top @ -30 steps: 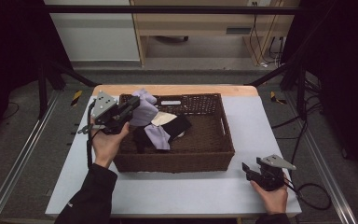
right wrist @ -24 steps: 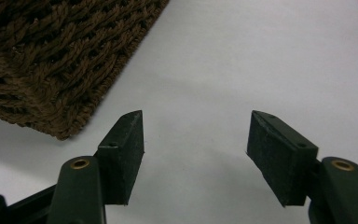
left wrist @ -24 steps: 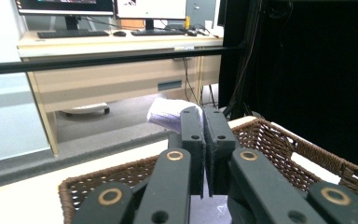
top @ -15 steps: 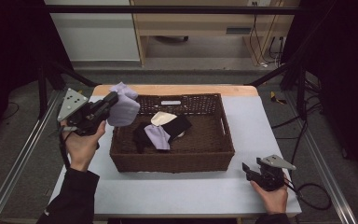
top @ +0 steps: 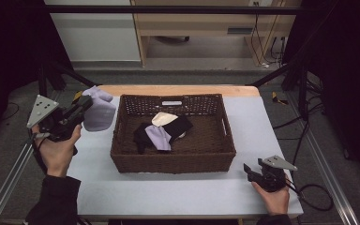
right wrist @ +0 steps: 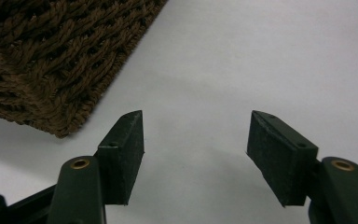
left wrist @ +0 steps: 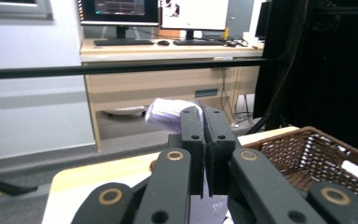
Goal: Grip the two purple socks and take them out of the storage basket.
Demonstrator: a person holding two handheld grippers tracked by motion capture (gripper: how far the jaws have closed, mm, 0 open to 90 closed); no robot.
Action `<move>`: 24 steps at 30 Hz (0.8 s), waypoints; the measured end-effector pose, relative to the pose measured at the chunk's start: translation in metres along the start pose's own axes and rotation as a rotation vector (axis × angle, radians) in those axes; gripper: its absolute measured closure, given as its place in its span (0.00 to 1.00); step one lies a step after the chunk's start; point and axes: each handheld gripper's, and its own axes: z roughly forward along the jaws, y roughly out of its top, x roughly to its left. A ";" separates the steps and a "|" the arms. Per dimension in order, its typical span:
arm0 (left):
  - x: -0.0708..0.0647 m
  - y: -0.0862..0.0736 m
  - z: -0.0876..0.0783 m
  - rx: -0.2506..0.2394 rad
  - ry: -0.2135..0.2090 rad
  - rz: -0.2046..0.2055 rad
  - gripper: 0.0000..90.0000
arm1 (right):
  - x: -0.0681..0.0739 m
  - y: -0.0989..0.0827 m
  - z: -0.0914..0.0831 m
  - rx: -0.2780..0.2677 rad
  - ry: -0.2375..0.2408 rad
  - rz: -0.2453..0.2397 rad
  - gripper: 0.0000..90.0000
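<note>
A pale lilac sock [top: 97, 110] hangs in the air left of the brown wicker basket [top: 173, 161], above the table's left part. My left gripper [top: 85, 103] is shut on it. In the left gripper view the two jaws press together on the lilac sock [left wrist: 167, 114], which bulges out to their left. Inside the basket lie a black sock [top: 178, 127], another lilac sock [top: 158, 138] and a cream one [top: 163, 118]. My right gripper [top: 247, 171] rests at the table's front right, open, with only white table between its fingertips [right wrist: 126, 140].
The basket's corner [right wrist: 51, 70] lies just ahead and left of the right gripper. Black frame bars [top: 168, 9] run around the table. A wooden desk [left wrist: 168, 51] with monitors stands beyond the far edge. Cables [top: 314, 197] trail off the right side.
My left gripper has carried the lilac sock out of the basket and leftward, past its left rim. The right gripper has stayed still.
</note>
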 end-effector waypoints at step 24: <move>0.037 -0.091 -0.008 0.168 0.104 -0.078 0.97 | 0.000 0.000 0.000 0.004 0.002 -0.002 0.41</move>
